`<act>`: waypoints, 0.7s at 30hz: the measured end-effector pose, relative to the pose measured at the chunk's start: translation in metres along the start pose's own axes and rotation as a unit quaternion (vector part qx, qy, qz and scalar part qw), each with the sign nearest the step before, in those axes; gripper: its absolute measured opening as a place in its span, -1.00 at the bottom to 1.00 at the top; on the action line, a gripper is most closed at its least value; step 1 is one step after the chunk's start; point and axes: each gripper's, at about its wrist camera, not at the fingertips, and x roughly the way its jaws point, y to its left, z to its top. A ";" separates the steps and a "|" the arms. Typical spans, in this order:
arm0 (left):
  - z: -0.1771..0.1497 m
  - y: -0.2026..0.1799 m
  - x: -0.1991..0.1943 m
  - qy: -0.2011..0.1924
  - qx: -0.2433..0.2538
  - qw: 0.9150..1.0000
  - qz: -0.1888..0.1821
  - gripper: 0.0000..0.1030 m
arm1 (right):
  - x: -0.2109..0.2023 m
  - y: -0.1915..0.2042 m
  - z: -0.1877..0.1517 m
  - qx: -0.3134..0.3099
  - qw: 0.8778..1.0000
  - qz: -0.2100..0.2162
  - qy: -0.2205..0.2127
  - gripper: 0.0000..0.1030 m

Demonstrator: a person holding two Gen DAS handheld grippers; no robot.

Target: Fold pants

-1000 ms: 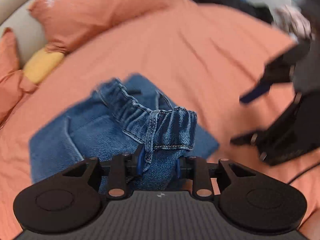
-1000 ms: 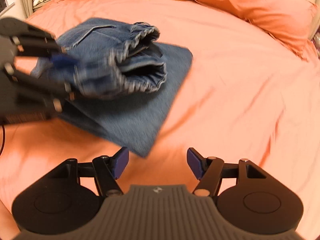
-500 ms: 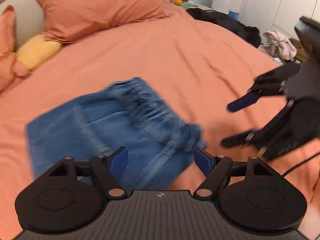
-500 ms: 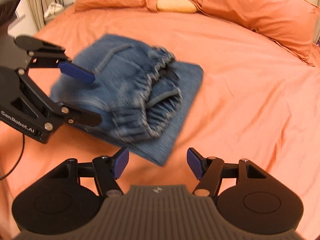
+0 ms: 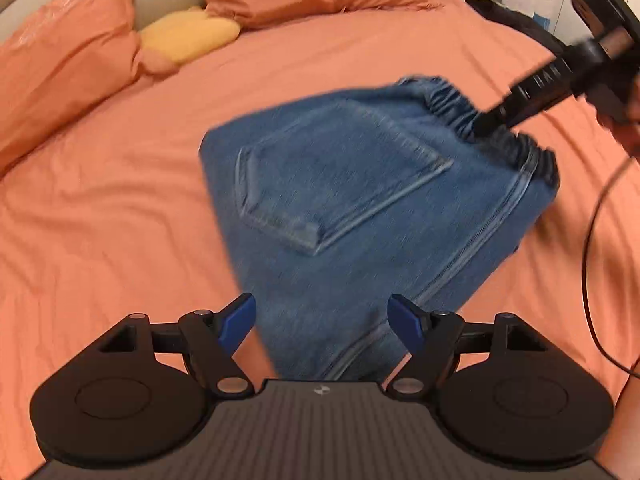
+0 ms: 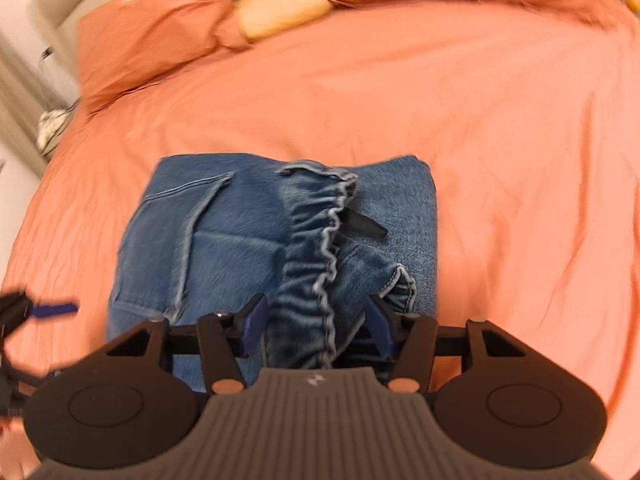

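The left gripper (image 5: 322,320) hangs with its jaws spread wide and nothing between them, its blue fingertips (image 5: 238,316) just above the near edge of the folded pants (image 5: 360,184). The pants lie in a compact denim bundle on the orange bedsheet (image 5: 100,208), back pocket facing up. The right gripper (image 6: 316,326) sits over the gathered elastic waistband (image 6: 316,240), its jaws parted on either side of the bunched fabric; whether the pads press the cloth cannot be told. Beyond the pants, the sheet stretches to two orange pillows (image 5: 60,64) with a yellow cushion (image 5: 188,38) between them at the head of the bed.
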 end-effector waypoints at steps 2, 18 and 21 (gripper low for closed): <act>-0.007 0.005 0.000 0.005 0.001 1.000 -0.004 0.67 | 0.005 -0.002 0.005 0.036 0.999 0.019 0.011 -0.54; -0.054 0.000 0.024 0.035 0.015 0.999 -0.022 -0.64 | -0.078 0.034 -0.040 -0.087 0.994 -0.059 0.006 -0.99; -0.054 0.002 0.018 0.036 0.014 0.999 -0.020 -0.70 | -0.059 0.016 -0.058 -0.072 0.995 -0.075 0.016 -0.99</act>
